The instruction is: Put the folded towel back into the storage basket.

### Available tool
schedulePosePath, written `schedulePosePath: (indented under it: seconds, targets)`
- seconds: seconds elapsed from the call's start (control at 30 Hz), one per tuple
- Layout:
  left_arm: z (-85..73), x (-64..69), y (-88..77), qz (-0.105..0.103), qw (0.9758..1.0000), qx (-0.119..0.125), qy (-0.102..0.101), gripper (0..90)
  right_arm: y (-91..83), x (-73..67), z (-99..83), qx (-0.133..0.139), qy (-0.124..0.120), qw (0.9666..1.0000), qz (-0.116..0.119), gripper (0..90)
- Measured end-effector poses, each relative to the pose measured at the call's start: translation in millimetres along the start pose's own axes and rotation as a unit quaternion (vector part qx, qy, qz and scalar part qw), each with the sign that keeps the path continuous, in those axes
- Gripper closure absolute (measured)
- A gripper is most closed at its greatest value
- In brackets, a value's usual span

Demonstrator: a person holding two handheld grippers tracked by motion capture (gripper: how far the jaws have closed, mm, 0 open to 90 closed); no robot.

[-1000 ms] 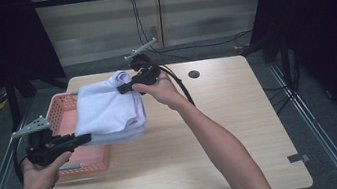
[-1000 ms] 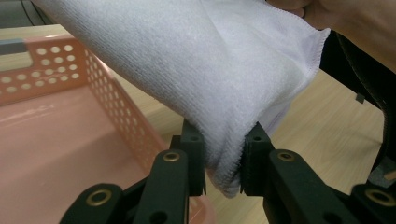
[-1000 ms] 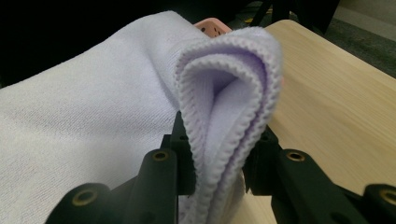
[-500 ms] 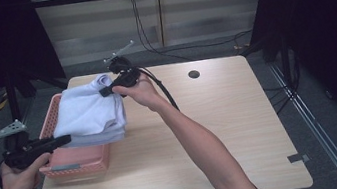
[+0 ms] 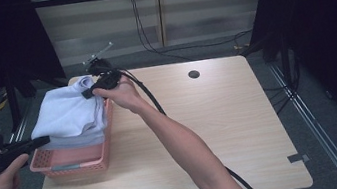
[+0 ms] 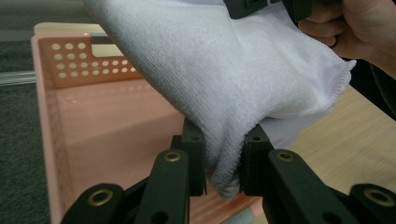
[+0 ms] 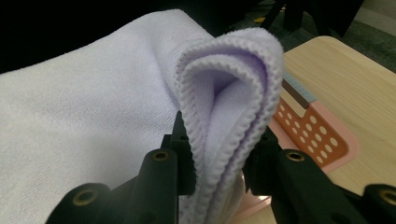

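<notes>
From the high view, a folded pale towel [image 5: 71, 114] hangs between the two grippers above the pink basket [image 5: 73, 162], which sits at the left edge of the table [image 5: 222, 132]. The right gripper [image 5: 89, 92] holds the towel's far end over the basket's far rim; the left gripper [image 5: 44, 140] holds the near end over the basket's left side.

In the left gripper view, the jaws pinch a bunched fold of the towel [image 6: 224, 79], and the basket [image 6: 93, 121] lies bare under it, nothing resting on its floor as far as can be seen.

In the right gripper view, the jaws clamp several folded layers of the towel [image 7: 224, 93], with a corner of the basket [image 7: 322, 135] just beyond.

By my reading, the folding is finished and the towel is lined up over the basket. What remains is lowering it in flat and letting go at both ends.
</notes>
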State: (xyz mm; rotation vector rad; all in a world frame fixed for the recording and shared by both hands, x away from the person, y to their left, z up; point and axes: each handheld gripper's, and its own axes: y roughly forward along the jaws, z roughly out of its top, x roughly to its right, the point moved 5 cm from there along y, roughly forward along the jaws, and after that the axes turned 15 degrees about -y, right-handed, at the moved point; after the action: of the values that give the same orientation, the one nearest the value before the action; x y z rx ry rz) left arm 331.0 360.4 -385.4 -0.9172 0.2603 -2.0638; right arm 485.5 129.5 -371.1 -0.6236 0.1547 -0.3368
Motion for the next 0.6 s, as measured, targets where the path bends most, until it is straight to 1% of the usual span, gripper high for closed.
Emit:
schedulePosePath:
  seconds: [0.1, 0.17, 0.27, 0.33, 0.43, 0.53, 0.57, 0.6]
  targets:
    - [-1.8, -8.6, -5.0, 0.004, 0.9999, 0.004, -0.01, 76.5, 9.8, -4.9, 0.8, -0.002, 0.005, 1.0, 0.004, 69.9]
    - [-3.3, -14.8, -5.3, 0.01, 0.9998, 0.004, -0.019, 76.5, 16.2, -7.6, 0.1, -0.004, 0.008, 1.0, -0.001, 69.9]
    - [-6.7, -25.3, -5.0, 0.016, 0.9995, 0.0, -0.027, 76.5, 25.5, -10.3, -2.8, -0.003, 0.015, 0.9999, -0.004, 70.0]
    - [-9.2, -32.0, -3.0, 0.024, 0.9992, -0.003, -0.032, 76.5, 31.9, -11.2, -5.0, -0.001, 0.021, 0.9997, -0.012, 69.9]
    - [-13.4, -41.6, 0.5, 0.029, 0.9985, -0.004, -0.047, 76.5, 41.9, -13.0, -10.5, -0.008, 0.024, 0.9995, -0.022, 69.9]
    - [-18.6, -51.6, 5.7, 0.038, 0.9979, -0.018, -0.05, 76.5, 50.6, -13.2, -17.4, -0.01, 0.038, 0.9989, -0.025, 69.9]
    - [-20.3, -53.5, 7.9, 0.039, 0.9976, -0.018, -0.055, 76.5, 53.5, -13.2, -20.1, -0.009, 0.041, 0.9988, -0.025, 69.9]
    - [-22.4, -55.0, 9.5, 0.04, 0.9975, -0.024, -0.053, 76.5, 56.0, -13.0, -23.1, -0.009, 0.043, 0.9987, -0.027, 69.9]
